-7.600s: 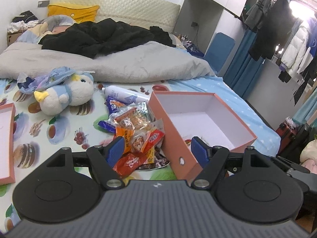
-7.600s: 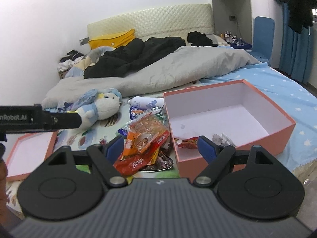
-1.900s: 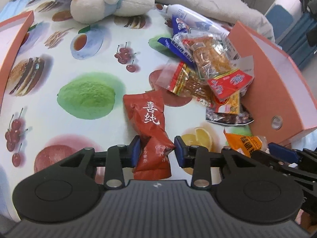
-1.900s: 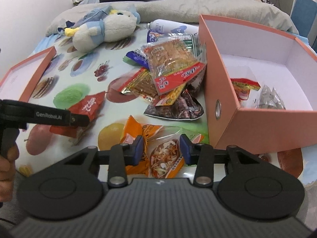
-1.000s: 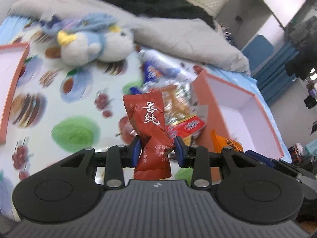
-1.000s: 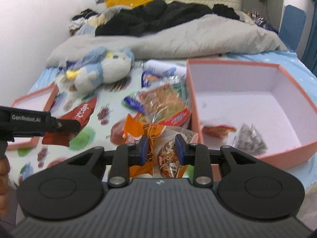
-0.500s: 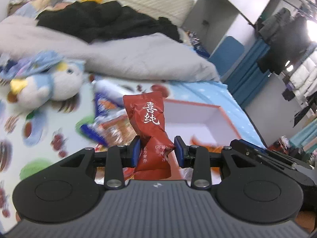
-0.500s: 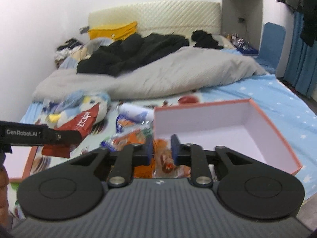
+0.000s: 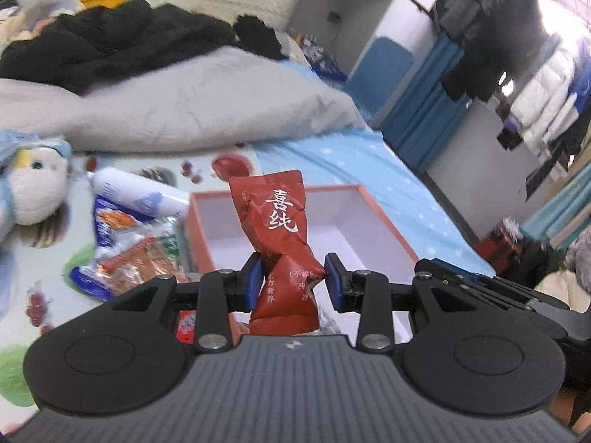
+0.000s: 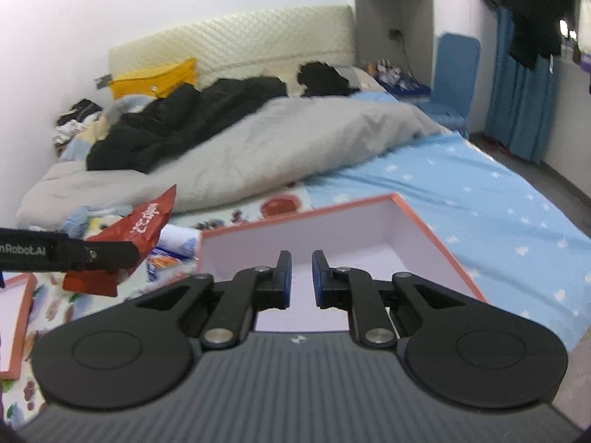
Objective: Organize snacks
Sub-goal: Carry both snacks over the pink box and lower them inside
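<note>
Bedding printed with fruit (image 9: 122,170) carries the heap of loose snack packets (image 9: 136,254) beside the orange cardboard box with a white inside (image 9: 384,221). Left tool (image 9: 293,282) pinches a red foil packet with white characters (image 9: 280,243) above the box; release it only once well inside the walls. Right tool (image 10: 301,275) hangs over the box, pads narrowly apart, gripping nothing.

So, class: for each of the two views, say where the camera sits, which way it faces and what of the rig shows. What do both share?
Left wrist: sits on the left gripper, faces along its fingers over the box; the gripper pinches the red packet.
Right wrist: sits on the right gripper, faces over the box toward the headboard; its pads hold nothing.
Shared: box, red packet, left gripper.
</note>
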`<act>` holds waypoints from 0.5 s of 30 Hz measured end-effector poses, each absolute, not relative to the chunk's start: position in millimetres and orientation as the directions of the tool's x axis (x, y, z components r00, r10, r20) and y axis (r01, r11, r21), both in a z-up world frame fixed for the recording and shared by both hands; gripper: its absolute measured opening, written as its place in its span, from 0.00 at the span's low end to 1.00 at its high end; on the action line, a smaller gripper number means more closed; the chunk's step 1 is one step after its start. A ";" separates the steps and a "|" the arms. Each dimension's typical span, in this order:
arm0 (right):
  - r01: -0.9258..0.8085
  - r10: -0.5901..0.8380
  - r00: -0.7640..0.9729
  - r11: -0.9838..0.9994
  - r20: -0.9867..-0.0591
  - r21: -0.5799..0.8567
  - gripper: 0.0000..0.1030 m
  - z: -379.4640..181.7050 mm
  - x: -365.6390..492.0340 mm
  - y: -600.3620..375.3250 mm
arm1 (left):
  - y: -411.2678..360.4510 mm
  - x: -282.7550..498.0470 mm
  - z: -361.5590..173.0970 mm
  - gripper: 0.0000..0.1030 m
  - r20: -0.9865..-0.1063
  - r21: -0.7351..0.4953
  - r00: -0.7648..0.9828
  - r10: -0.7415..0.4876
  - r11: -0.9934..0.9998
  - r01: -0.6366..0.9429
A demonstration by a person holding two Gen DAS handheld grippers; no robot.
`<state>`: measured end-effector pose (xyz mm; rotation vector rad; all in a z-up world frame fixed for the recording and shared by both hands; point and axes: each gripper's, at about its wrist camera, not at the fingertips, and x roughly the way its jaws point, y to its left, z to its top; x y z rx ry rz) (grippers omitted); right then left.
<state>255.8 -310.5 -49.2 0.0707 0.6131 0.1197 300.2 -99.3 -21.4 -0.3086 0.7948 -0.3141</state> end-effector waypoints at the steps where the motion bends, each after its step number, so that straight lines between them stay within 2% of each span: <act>1: -0.085 0.133 0.801 0.990 -0.583 0.109 0.14 -55.4 259.0 -315.1 | -104.5 305.4 -27.3 0.40 -0.655 -0.384 0.647 -0.391 0.909 0.161; 15: -0.029 0.131 0.696 0.987 -0.706 0.155 0.14 -135.4 281.3 -340.9 | -160.8 358.5 -118.9 0.40 -0.791 -0.332 0.477 -0.383 0.924 0.192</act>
